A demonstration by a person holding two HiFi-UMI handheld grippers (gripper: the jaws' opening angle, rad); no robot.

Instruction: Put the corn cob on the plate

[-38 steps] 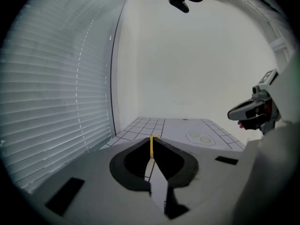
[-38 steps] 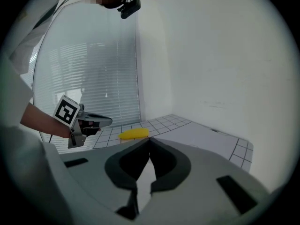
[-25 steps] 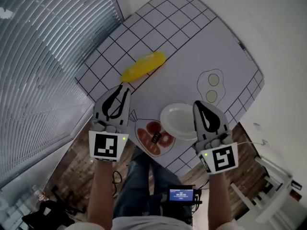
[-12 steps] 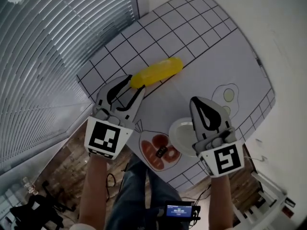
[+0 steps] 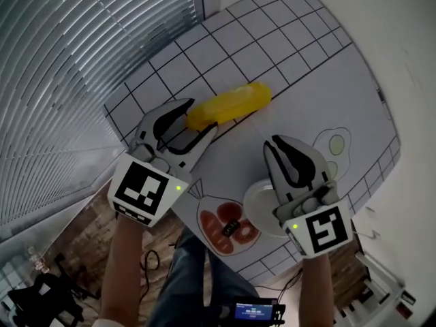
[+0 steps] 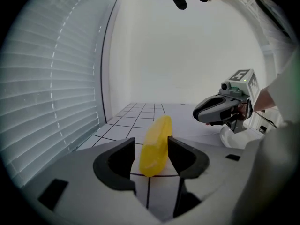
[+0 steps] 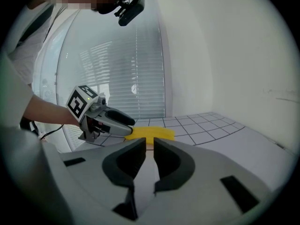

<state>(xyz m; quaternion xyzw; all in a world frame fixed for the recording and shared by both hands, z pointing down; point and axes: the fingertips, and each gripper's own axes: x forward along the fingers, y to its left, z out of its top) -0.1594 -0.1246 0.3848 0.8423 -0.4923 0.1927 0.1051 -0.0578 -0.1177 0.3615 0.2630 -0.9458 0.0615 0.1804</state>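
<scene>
Head view: the corn cob (image 5: 231, 104) lies on the gridded table mat (image 5: 293, 60), well apart from the white plate (image 5: 257, 206). The plate sits near the mat's front edge, near a printed fried egg (image 5: 337, 145). My left tongs (image 5: 201, 118) stand wide, and their jaws have just been opening, with the tips either side of the cob's near end. My right tongs (image 5: 274, 143) hang over the plate and cover most of it.

Left gripper view: this view settles the fit. The cob's blunt end sits between the two pads and runs away along the jaw line. A strip of mat shows beside the left pad. The right pad's edge overlaps the cob, and I cannot tell if it touches. No clamp yet. The right tongs show side-on here, above the plate's rim.

Right gripper view: the jaws are a narrow slit apart, having just been opening, with nothing between them. Beyond the tips the cob lies crosswise, with the left tongs at its left end. The plate is out of this view.
</scene>
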